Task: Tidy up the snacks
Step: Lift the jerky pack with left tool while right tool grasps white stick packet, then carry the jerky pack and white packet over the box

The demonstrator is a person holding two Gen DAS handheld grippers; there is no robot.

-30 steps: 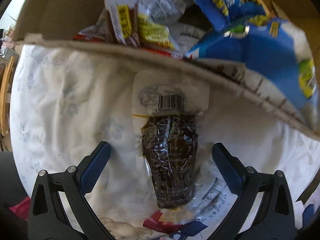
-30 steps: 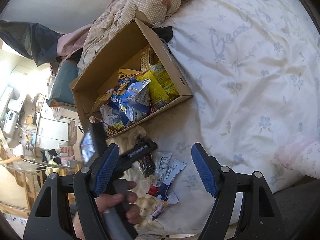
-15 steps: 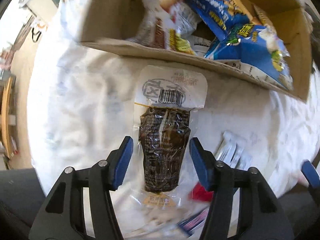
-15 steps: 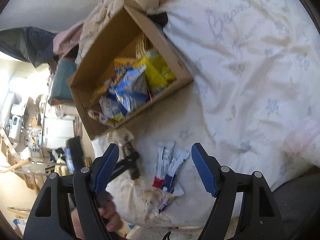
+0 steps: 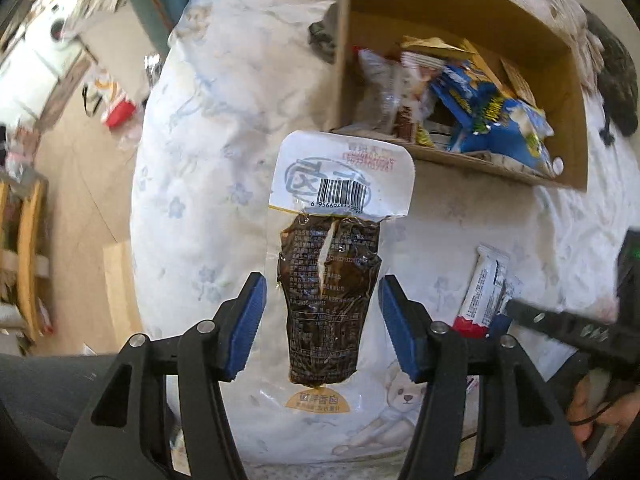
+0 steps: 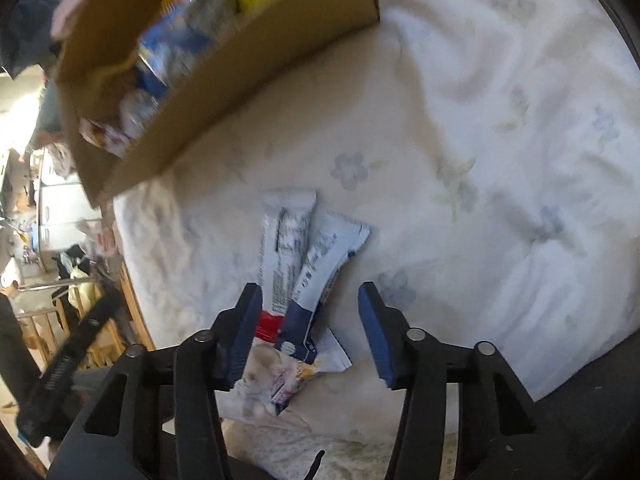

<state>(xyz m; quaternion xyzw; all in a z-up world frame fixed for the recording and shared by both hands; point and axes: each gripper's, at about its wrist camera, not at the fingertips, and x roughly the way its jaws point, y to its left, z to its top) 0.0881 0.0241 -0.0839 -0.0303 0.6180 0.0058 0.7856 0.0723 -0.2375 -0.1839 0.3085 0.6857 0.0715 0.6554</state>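
My left gripper (image 5: 320, 300) is shut on a dark brown snack packet (image 5: 328, 300) with a white barcode header, and holds it in the air above the bed. A cardboard box (image 5: 460, 40) full of snack bags (image 5: 492, 120) stands beyond it. My right gripper (image 6: 310, 300) hangs low over two white snack bars (image 6: 288, 240) lying on the sheet. Its jaws are closing with the bars' lower ends between them; the right pad stands clear of them. In the left wrist view these bars (image 5: 484, 288) lie at the right.
A bear-printed packet (image 6: 272, 376) lies under the bars near the bed's edge. The white flowered sheet (image 6: 500, 160) stretches to the right. The box (image 6: 248, 64) is at the upper left. Floor with clutter (image 5: 80, 152) lies left of the bed.
The left gripper shut on the dark packet and lifted it off the sheet, away from the box. The right gripper dropped toward the white bars and its jaws narrowed.
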